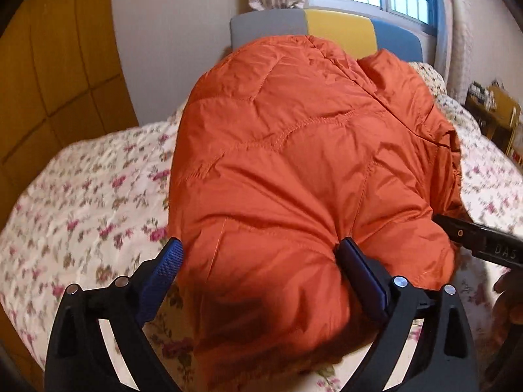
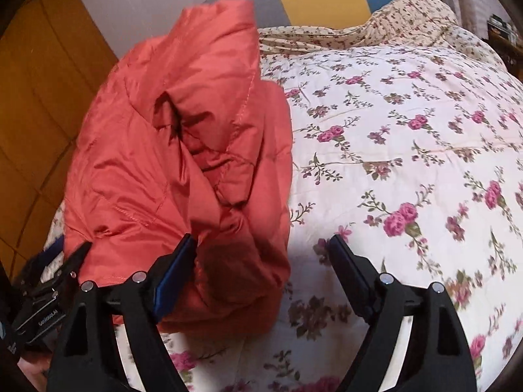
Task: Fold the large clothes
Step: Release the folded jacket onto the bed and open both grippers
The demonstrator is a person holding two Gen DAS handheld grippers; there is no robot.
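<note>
Left gripper [image 1: 260, 254]: fingers spread wide, the blue pads straddling a bulge of the orange jacket [image 1: 304, 150] — the right pad touches the fabric, the left stands just beside it, so nothing is pinched. Right gripper [image 2: 261, 245]: fingers likewise apart, left pad against the near lobe of the jacket [image 2: 183, 150], right pad over bare quilt [image 2: 408, 137], holding nothing. Step in hand, by judgement: a fold appears made and the garment released or about to be regrasped; the task looks well along but not finished, since the bundle is lumpy rather than flat. Next move calls for closing on a true edge or hem rather than the puffed middle, then drawing the loose side over and pressing the air out — padded cloth of this kind will likely spring back if let go early. Jacket: orange-red, quilted, curved stitch lines, slick sheen, creased and heaped in a rounded mound with a dark hollow between folds seen from the right wrist. Location: on the bed, upon the floral quilt, toward its left side, near the yellow panelled wall [image 1: 49, 75]; headboard [image 1: 340, 29] of grey, yellow and blue beyond.
</note>
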